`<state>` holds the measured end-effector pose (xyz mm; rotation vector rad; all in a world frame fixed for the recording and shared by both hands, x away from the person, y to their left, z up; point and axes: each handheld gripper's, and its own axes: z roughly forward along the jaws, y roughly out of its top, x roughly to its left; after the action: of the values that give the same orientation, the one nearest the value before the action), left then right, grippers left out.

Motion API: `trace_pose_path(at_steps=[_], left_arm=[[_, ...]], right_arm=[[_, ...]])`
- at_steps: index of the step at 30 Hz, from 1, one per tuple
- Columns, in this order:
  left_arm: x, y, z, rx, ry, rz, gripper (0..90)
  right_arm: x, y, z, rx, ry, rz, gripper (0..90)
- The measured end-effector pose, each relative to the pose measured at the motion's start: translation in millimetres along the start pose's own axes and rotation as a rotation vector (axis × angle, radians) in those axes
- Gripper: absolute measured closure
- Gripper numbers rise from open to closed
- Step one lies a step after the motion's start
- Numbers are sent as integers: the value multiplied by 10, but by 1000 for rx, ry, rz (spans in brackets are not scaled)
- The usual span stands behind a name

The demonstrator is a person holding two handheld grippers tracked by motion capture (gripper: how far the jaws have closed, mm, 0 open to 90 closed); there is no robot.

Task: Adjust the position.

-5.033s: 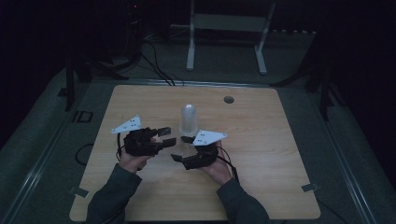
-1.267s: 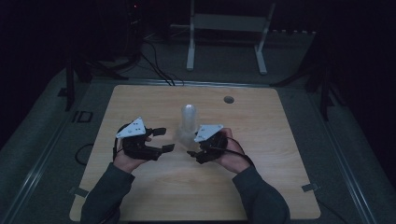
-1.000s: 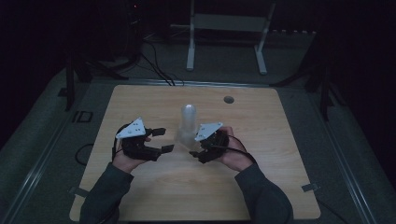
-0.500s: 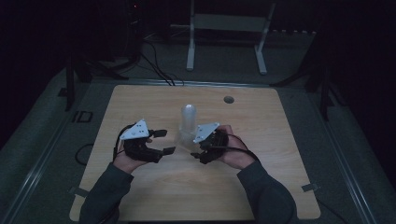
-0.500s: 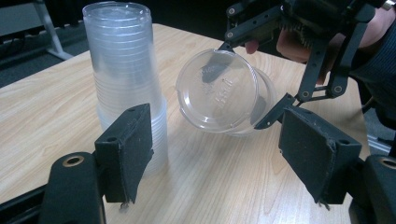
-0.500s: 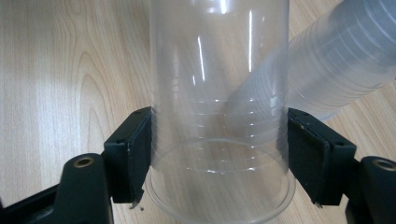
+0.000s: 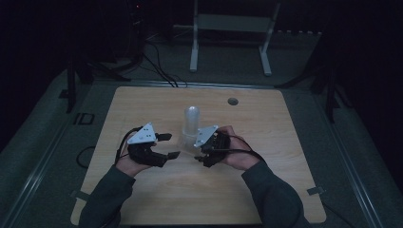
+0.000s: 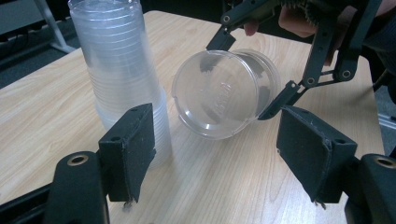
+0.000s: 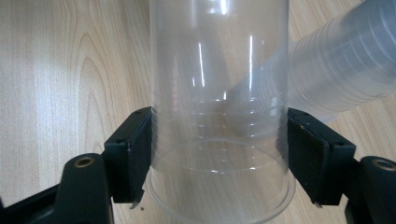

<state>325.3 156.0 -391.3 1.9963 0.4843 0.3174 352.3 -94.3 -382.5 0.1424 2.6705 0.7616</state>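
Two grippers flank my tall stack of clear plastic cups (image 7: 191,124) on the pale wooden bench (image 7: 266,190) from above. In the left gripper view, my left gripper (image 8: 217,149) gapes, just narrowing, nothing between. In the right gripper view, my right gripper (image 9: 218,149) clamps a single clear plastic cup (image 9: 218,93).

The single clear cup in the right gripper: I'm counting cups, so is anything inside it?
The single cup looks empty; its bottom hides the interior's far end. Through its wall, table and cup stack show.
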Motion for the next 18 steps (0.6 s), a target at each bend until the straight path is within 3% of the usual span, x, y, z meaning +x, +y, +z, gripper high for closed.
trace_pose_path(at_steps=[11, 18], left_arm=[[-11, 51, -10, 25, 30, 27, 282], [-9, 95, -40, 92, 57, 69, 282]], right_arm=[[2, 66, -3, 54, 10, -53, 291], [-40, 118, -6, 89, 14, -80, 291]])
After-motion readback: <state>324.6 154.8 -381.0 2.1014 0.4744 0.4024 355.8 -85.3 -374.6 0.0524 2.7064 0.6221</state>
